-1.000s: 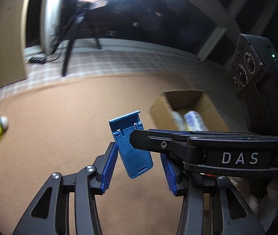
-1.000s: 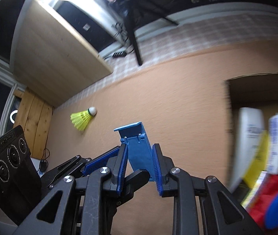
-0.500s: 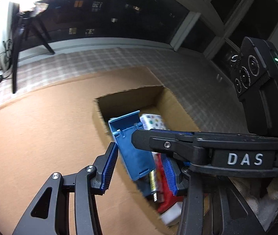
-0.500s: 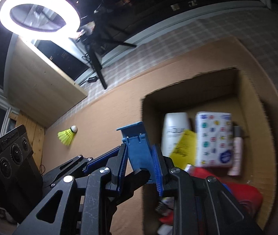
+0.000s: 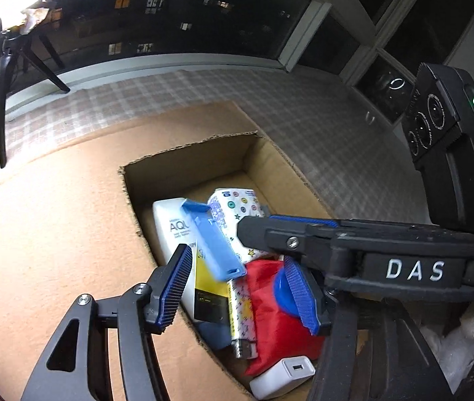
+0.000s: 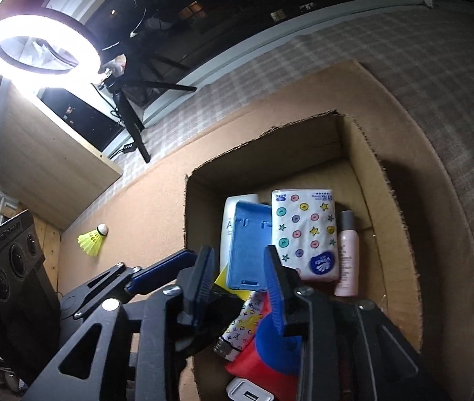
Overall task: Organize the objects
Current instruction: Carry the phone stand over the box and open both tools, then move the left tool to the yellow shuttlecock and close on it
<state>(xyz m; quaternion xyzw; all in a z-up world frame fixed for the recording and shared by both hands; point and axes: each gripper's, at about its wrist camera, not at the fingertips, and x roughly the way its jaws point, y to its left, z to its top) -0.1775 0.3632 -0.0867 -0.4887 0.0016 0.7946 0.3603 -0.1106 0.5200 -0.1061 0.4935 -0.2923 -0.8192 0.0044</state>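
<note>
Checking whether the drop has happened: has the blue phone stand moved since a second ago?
Yes. The blue phone stand has gone from above the tan mat to over the cardboard box, lying clear of both opening grippers' pads.

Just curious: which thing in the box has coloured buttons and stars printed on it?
The tissue pack, white with coloured dots and stars, lying between the plain white bottle and the pink bottle.

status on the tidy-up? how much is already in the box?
Done: the cardboard box already holds a tissue pack, white bottle, pink bottle, red pouch and white charger.
In hand: the blue phone stand is over the box, apparently just released; both tongs, right and left, are opening.
Left: the yellow shuttlecock still lies outside.
</note>
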